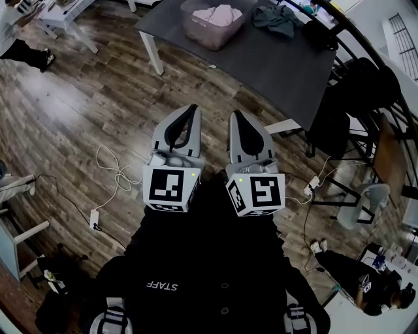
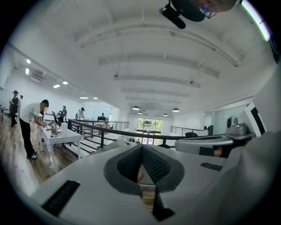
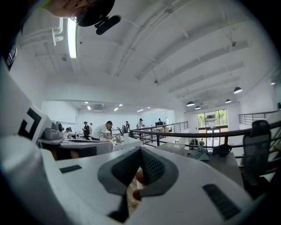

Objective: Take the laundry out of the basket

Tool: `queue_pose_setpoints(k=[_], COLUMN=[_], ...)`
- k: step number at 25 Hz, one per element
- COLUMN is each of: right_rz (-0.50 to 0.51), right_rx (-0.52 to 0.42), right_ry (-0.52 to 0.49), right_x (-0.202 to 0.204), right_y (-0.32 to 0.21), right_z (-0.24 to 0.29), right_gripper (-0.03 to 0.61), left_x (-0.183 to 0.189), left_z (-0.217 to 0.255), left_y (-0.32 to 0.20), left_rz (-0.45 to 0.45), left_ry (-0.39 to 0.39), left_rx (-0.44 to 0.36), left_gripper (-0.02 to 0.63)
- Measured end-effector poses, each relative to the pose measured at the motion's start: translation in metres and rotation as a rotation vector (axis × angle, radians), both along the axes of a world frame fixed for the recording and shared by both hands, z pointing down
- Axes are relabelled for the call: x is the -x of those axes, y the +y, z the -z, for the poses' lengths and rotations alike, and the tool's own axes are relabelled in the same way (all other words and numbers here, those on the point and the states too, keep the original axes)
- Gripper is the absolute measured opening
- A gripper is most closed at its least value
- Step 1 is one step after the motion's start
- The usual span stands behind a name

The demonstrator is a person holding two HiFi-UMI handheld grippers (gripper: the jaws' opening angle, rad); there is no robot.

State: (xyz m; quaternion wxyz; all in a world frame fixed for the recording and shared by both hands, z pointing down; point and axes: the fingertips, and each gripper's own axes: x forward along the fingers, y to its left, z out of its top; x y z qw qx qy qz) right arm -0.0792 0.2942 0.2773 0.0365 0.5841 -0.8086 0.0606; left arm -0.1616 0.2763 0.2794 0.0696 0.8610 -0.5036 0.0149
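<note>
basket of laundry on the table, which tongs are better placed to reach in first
Right, narrowly. Both tongs are shut, empty and aimed at the basket, but the table's near edge slants closer to the right tongs than the left tongs.

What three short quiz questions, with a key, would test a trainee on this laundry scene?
1. True or false: the left gripper and the right gripper are both shut and empty.
2. Where does the dark garment lie? A in the basket; B on the table beside the basket; C on the floor.
3. Fill in: the laundry in the basket is pale ____.
Key: 1 true; 2 B; 3 pink.
</note>
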Motion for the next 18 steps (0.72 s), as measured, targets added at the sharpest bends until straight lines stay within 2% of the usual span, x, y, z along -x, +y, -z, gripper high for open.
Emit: queue_pose_setpoints(k=[10, 18], right_rz=[0.012, -0.058], right_rx=[0.019, 0.047], right_ry=[0.004, -0.013], right_x=[0.016, -0.018], right_y=[-0.024, -0.101], right_z=[-0.01, -0.028], right_gripper=[0.014, 0.014], left_x=[0.027, 0.029], left_z=[-0.012, -0.031], left_y=[-0.023, -0.092], left_rz=[0.032, 0.102], left_ry=[0.0, -0.002], left_rx=[0.019, 0.06], left_gripper=[0.002, 0.002])
